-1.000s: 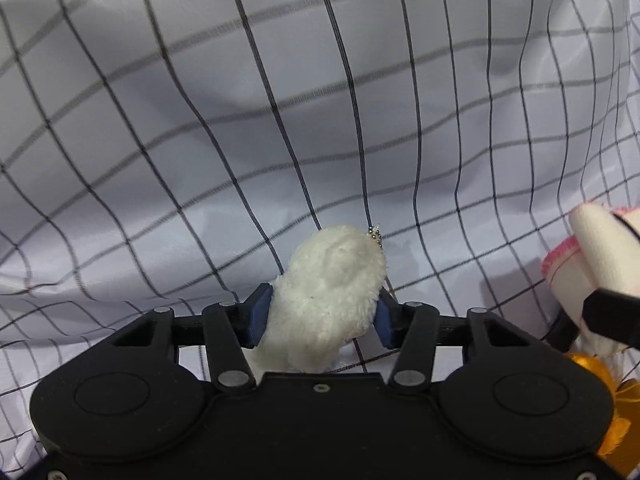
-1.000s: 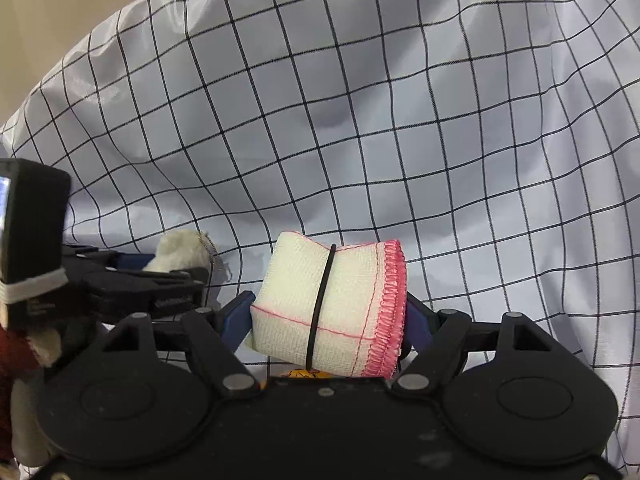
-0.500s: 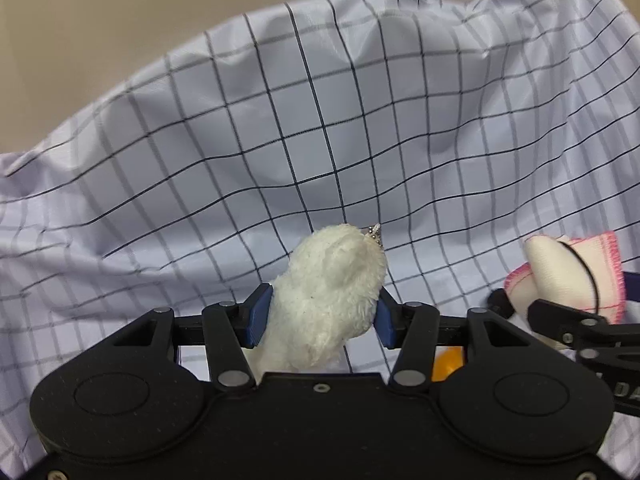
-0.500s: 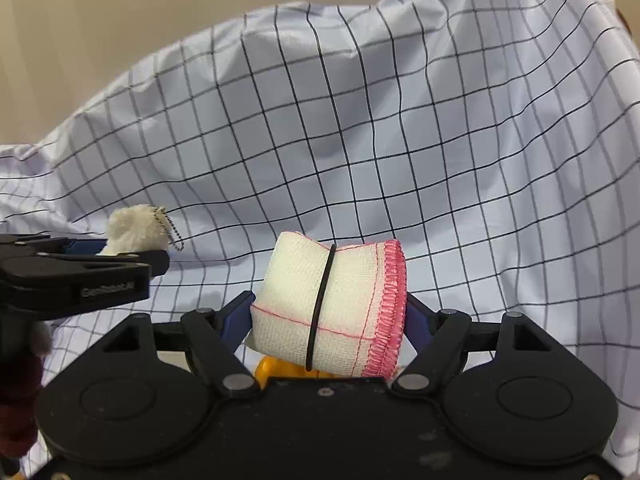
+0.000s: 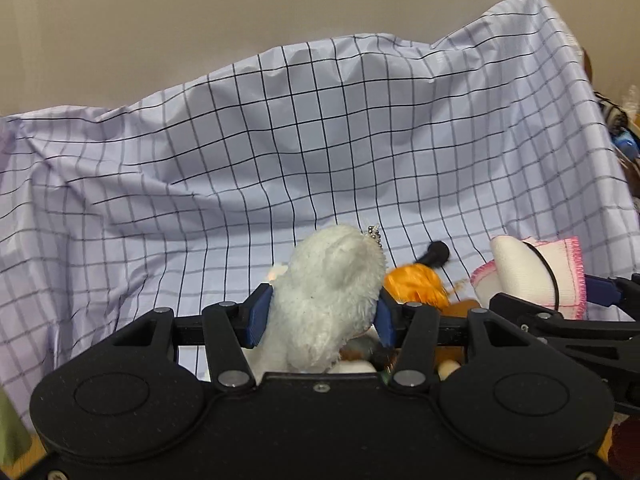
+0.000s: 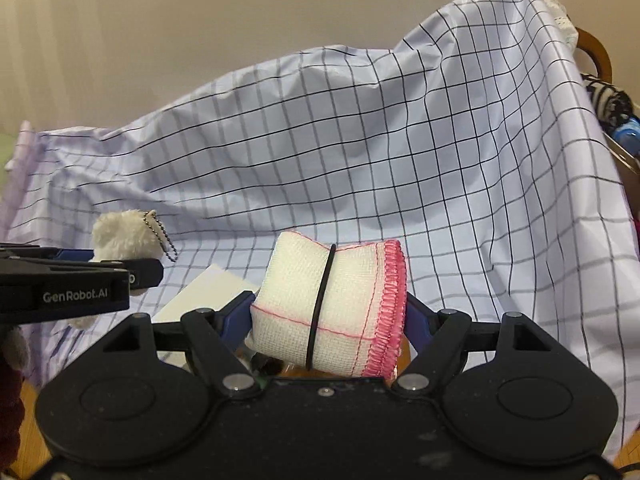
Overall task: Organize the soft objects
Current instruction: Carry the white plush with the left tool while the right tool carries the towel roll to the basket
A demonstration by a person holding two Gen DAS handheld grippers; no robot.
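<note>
My left gripper (image 5: 318,314) is shut on a white plush toy (image 5: 326,296) with a small bead chain; it also shows at the left of the right wrist view (image 6: 126,236). My right gripper (image 6: 330,320) is shut on a rolled white cloth with pink stitched edge (image 6: 332,308), bound by a black band; it shows at the right of the left wrist view (image 5: 536,276). Both are held above the open checked fabric bag (image 5: 280,152). An orange soft object (image 5: 416,284) lies below, between the two grippers.
The checked bag (image 6: 400,152) rises behind and to the right. A black-tipped item (image 5: 436,258) lies by the orange object. A white flat piece (image 6: 208,292) lies inside the bag. Striped and blue items (image 6: 612,112) and a wooden ring sit at far right. A beige wall is behind.
Both grippers have pulled back and up from the bag's fabric with their objects still held. More wall, the bag's rim and its contents have come into view.
</note>
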